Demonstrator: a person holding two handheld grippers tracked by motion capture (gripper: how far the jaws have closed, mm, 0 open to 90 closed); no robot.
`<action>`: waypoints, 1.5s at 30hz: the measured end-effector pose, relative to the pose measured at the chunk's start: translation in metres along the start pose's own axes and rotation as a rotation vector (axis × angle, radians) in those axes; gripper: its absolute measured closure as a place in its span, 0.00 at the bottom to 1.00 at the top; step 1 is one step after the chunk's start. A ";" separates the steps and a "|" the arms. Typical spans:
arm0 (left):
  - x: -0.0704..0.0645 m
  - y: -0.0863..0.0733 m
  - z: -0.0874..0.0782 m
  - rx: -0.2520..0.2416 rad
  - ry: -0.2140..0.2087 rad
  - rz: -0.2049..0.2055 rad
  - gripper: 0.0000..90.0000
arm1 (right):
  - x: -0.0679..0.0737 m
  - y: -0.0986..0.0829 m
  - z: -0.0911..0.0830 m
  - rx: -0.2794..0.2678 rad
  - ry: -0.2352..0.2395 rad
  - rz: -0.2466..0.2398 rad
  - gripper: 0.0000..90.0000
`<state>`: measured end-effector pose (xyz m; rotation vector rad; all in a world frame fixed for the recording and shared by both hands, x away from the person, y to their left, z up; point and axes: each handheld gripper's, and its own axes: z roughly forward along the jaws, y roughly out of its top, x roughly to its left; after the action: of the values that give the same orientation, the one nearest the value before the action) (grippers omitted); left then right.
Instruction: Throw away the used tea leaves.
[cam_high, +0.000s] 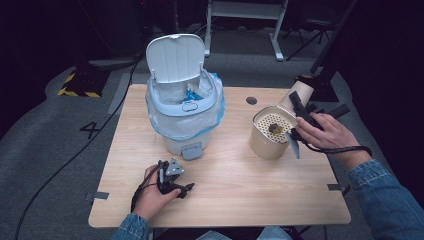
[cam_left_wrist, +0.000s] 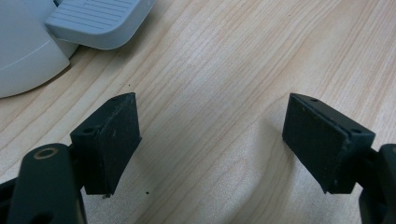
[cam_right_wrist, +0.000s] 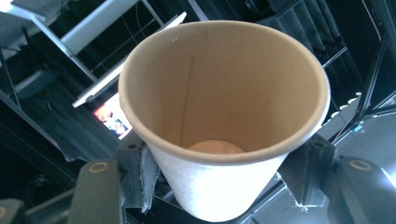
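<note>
Paper cup (cam_right_wrist: 224, 121) sits pinched between the right gripper (cam_high: 298, 120) jaws, tipped over the strainer pot (cam_high: 270, 131), seemingly to drain its dregs. Nearer, the left gripper (cam_high: 172, 181) rests spread and idle on the table (cam_high: 240, 185). Beyond, the lined bin (cam_high: 184, 107) stands lid-up, likely awaiting the cup.

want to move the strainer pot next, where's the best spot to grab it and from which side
Probably by the rim of the beige strainer pot, on the side nearest the person. It stands upright, so one jaw could drop inside the rim and one outside, coming from above. The left tongs rest open on the table; the right tongs are shut on the paper cup.
</note>
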<state>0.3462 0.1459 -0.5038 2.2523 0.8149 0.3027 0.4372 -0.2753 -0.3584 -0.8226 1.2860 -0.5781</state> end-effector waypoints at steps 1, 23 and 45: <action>0.000 0.000 0.000 0.000 -0.001 0.000 0.21 | 0.000 0.000 0.000 -0.001 0.001 0.009 0.42; 0.000 0.000 0.000 0.000 -0.001 -0.001 0.21 | 0.003 -0.071 0.008 -0.489 0.461 1.612 0.40; 0.000 0.000 0.000 0.000 -0.001 -0.001 0.21 | -0.008 -0.044 -0.037 -0.860 0.862 2.019 0.38</action>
<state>0.3463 0.1459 -0.5038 2.2517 0.8148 0.3010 0.4028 -0.3029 -0.3216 0.4897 2.3822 1.4746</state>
